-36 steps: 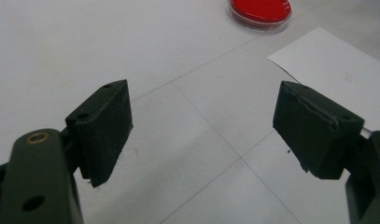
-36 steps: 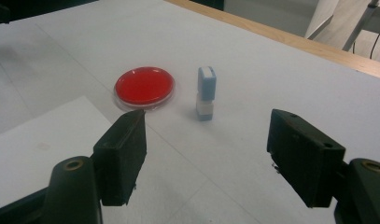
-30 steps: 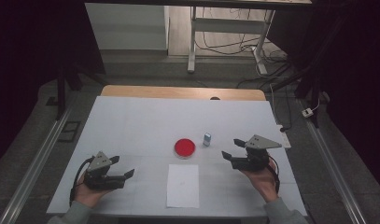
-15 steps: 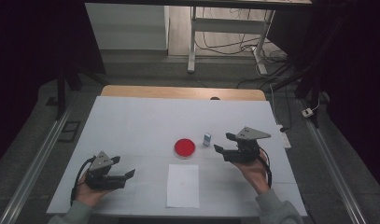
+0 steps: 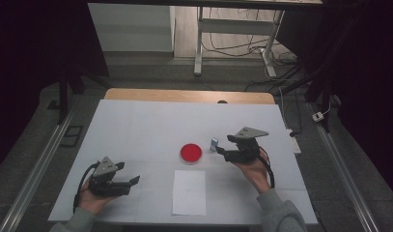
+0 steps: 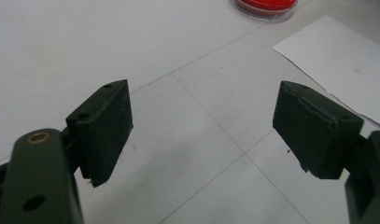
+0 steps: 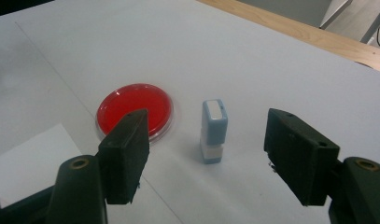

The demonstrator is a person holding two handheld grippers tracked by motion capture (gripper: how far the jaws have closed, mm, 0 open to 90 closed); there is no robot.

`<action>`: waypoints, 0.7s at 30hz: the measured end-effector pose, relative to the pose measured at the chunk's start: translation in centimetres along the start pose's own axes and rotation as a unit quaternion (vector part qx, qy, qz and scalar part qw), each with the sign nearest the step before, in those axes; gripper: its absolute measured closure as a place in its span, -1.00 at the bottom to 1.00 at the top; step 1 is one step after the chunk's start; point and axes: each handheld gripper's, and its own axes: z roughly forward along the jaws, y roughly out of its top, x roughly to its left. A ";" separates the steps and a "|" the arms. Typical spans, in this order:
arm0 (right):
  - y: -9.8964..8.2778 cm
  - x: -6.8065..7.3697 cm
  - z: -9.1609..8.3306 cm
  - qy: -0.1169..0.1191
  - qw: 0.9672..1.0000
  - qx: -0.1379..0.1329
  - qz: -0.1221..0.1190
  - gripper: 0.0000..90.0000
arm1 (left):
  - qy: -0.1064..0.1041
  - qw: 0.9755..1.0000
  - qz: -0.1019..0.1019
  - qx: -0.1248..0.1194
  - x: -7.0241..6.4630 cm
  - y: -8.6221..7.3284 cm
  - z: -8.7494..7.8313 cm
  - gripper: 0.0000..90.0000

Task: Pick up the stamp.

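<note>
A small light-blue stamp (image 5: pixel 214 144) stands upright on the white table (image 5: pixel 136 125), just right of a round red dish (image 5: pixel 190 153). My right gripper (image 5: pixel 225 146) hovers close to the stamp's right, open. In the right gripper view the stamp (image 7: pixel 214 126) stands ahead, between the lines of the two black jaws of the right gripper (image 7: pixel 206 140), untouched, with the dish (image 7: pixel 134 108) to its left. The jaws have just been closing a little, with nothing pressed between them. My left gripper (image 5: pixel 128 174) rests open at the front left; in its own view, the left gripper (image 6: pixel 201 116) holds nothing.
A white paper sheet (image 5: pixel 189 192) lies at the table's front middle, below the dish. A wooden strip (image 5: pixel 184 95) runs along the far edge. Metal rails flank the table on the floor, and a desk frame and cables stand beyond it.
My right hand has carried its gripper leftward and slightly away from me, up close to the stamp. The left gripper, the stamp, the dish and the paper have not moved.
</note>
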 end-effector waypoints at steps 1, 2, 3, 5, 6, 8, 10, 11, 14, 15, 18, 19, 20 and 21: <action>0.0 0.0 0.2 0.000 1.000 0.000 -0.001 -0.30 | 0.000 1.000 0.000 0.000 0.0 0.0 0.0 -0.55; 0.1 0.0 0.4 -0.001 1.000 0.003 -0.003 -0.30 | 0.000 1.000 0.000 0.000 0.0 0.0 0.0 -0.55; 0.1 0.0 0.5 -0.001 1.000 0.004 -0.002 -0.30 | 0.000 1.000 -0.001 0.000 0.0 0.0 0.0 -0.55; 0.2 -0.1 0.8 -0.001 1.000 0.005 0.000 -0.30 | 0.001 1.000 0.000 0.000 0.0 0.0 0.0 -0.55; 0.3 -0.1 1.0 -0.001 1.000 0.007 -0.001 -0.30 | 0.002 1.000 -0.001 0.000 0.0 0.0 0.0 -0.55; 0.3 -0.2 1.3 -0.001 1.000 0.008 0.001 -0.30 | 0.003 1.000 -0.001 0.000 0.0 0.0 0.0 -0.55; 0.4 -0.3 1.6 -0.001 1.000 0.012 0.000 -0.29 | 0.003 1.000 -0.001 0.000 0.0 0.0 0.0 -0.55; 0.4 -0.3 1.8 -0.002 1.000 0.012 0.000 -0.29 | 0.004 1.000 -0.001 0.000 0.0 0.0 0.0 -0.55; 0.3 -0.4 2.4 -0.002 1.000 0.019 -0.002 -0.27 | 0.003 1.000 0.000 0.000 0.0 0.0 0.0 -0.55; 0.3 -0.4 2.4 -0.002 1.000 0.019 -0.002 -0.27 | 0.003 1.000 0.000 0.000 0.0 0.0 0.0 -0.55; 0.3 -0.5 2.7 -0.002 1.000 0.023 -0.002 -0.23 | 0.003 1.000 0.000 0.000 0.0 0.0 0.0 -0.55; 0.3 -0.5 2.8 -0.002 1.000 0.023 -0.002 -0.22 | 0.003 1.000 -0.001 0.000 0.0 0.0 0.0 -0.55; 0.3 -0.5 3.0 -0.002 1.000 0.023 -0.002 -0.21 | 0.003 1.000 0.000 0.000 0.0 0.0 0.0 -0.55; 0.3 -0.5 3.1 -0.002 1.000 0.025 -0.003 -0.20 | 0.002 1.000 0.000 0.000 0.0 0.0 0.0 -0.55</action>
